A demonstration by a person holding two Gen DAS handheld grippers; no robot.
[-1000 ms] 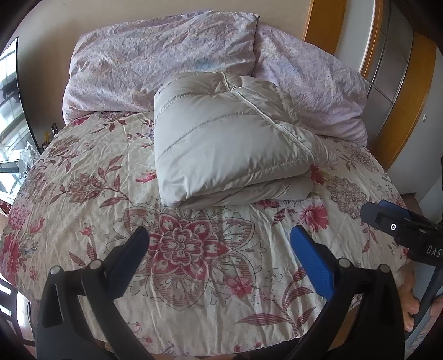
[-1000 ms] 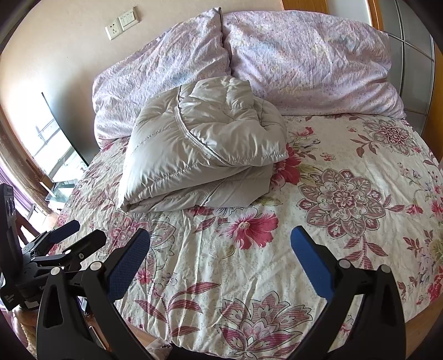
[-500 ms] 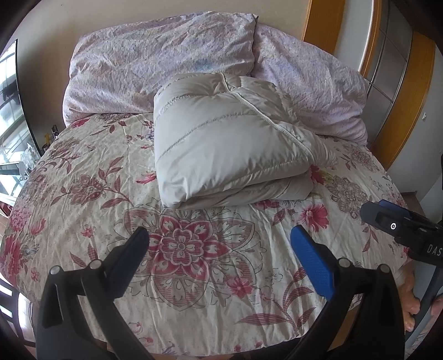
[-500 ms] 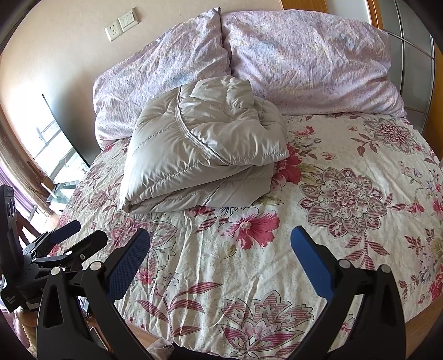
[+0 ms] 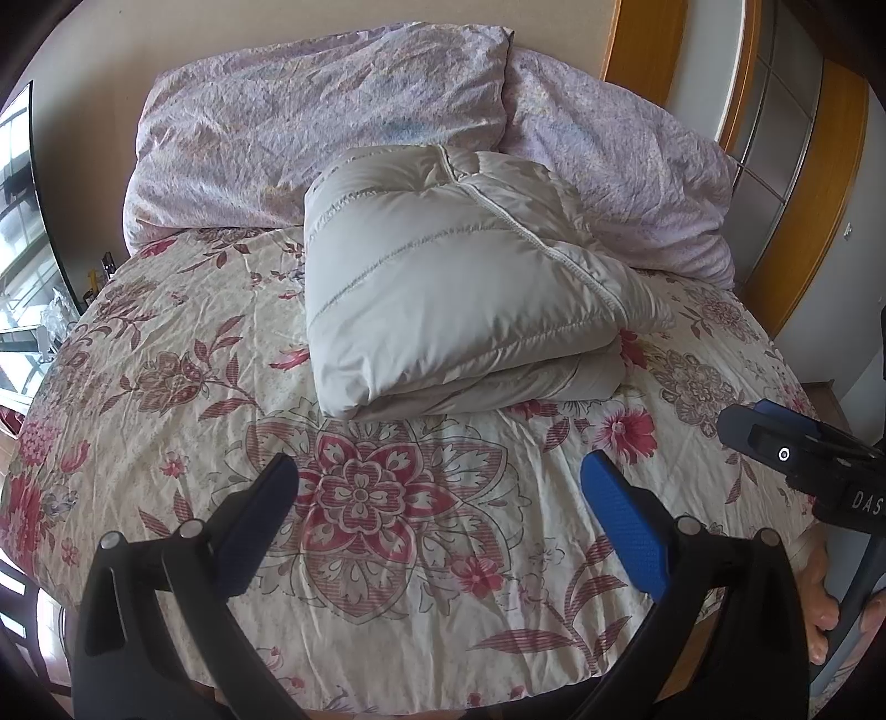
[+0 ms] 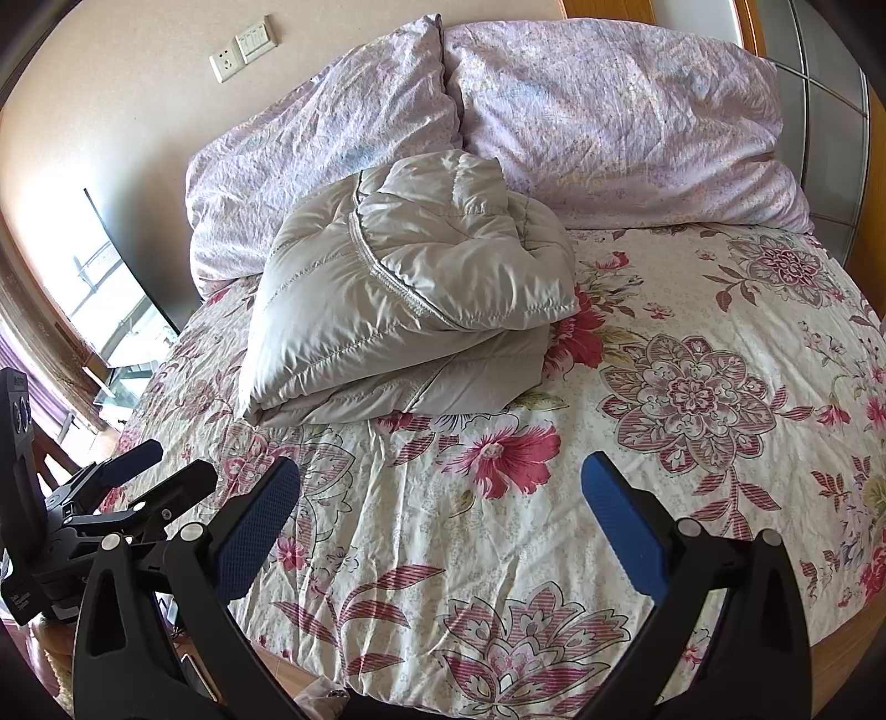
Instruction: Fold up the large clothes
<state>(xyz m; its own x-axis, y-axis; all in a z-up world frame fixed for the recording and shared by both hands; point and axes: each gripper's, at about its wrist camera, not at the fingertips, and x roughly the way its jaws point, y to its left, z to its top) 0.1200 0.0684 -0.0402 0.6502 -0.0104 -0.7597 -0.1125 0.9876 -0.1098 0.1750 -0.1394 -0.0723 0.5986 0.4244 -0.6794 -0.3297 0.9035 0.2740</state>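
The folded grey jacket [image 5: 443, 288] is covering part of the lilac pillows [image 5: 332, 122] and a patch of the floral bedspread [image 5: 387, 526]. The right gripper [image 5: 803, 459] is running off the left wrist view's edge, its fingertips hidden. The bed's near edge is disappearing behind the left gripper [image 5: 437, 498]. The wall socket [image 6: 243, 47] is showing too small for detail.

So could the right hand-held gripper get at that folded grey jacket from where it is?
Probably yes. The right hand-held gripper is open, and only bare floral bedspread lies between it and the grey jacket; nothing blocks the way, though it would need to move forward.
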